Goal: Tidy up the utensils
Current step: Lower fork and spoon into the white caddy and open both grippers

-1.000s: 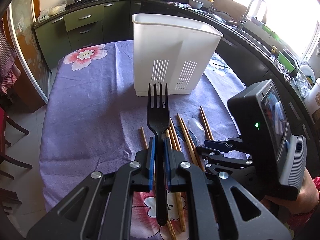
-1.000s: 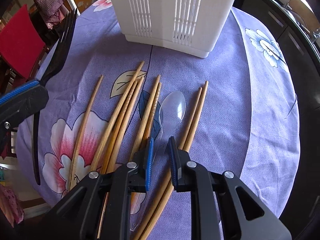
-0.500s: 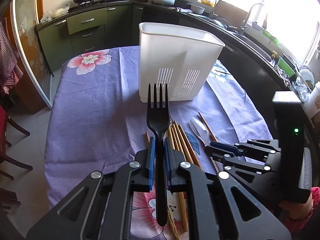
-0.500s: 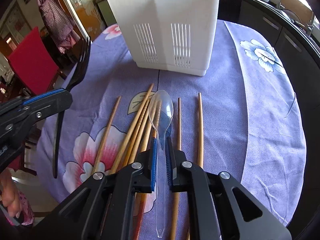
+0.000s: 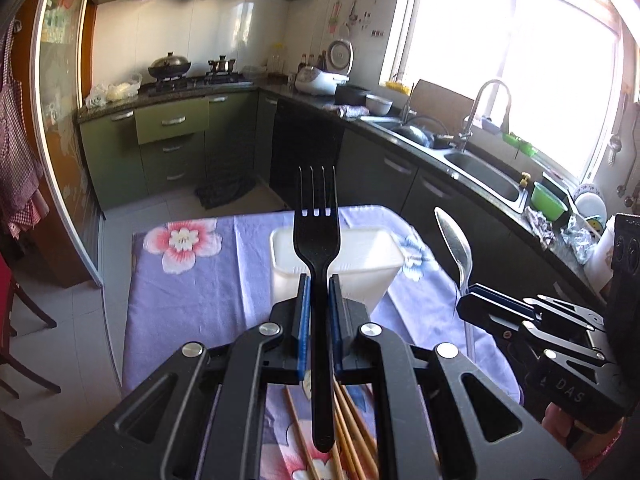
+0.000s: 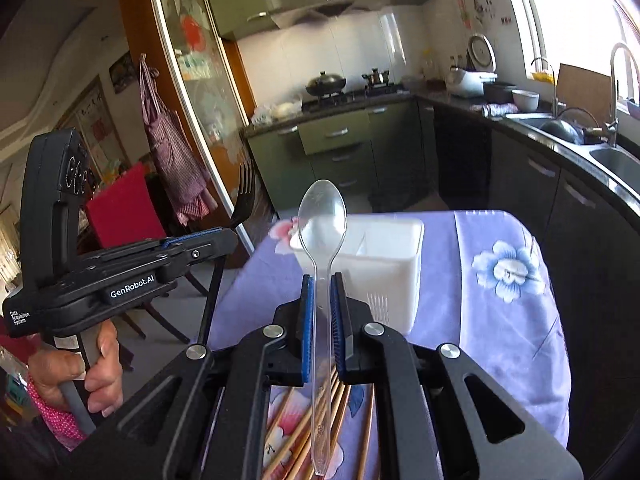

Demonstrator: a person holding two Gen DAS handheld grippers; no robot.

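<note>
My left gripper (image 5: 318, 312) is shut on a black plastic fork (image 5: 317, 240), tines up, held above the table in front of the white utensil holder (image 5: 360, 276). My right gripper (image 6: 320, 312) is shut on a clear plastic spoon (image 6: 322, 216), bowl up, in front of the same white holder (image 6: 384, 272). The right gripper with its spoon (image 5: 454, 240) shows at the right of the left wrist view. The left gripper with its fork (image 6: 245, 196) shows at the left of the right wrist view. Several wooden chopsticks (image 5: 352, 432) lie on the table below both grippers; they also show in the right wrist view (image 6: 296, 432).
The table carries a purple flowered cloth (image 5: 192, 280). A red chair (image 6: 124, 208) stands at its left. Green kitchen cabinets (image 5: 168, 144), a stove and a sink counter (image 5: 472, 160) lie beyond the table.
Both grippers have risen and tilted up from the table. The right gripper closed on the clear spoon and lifted it. The left still holds the fork.
</note>
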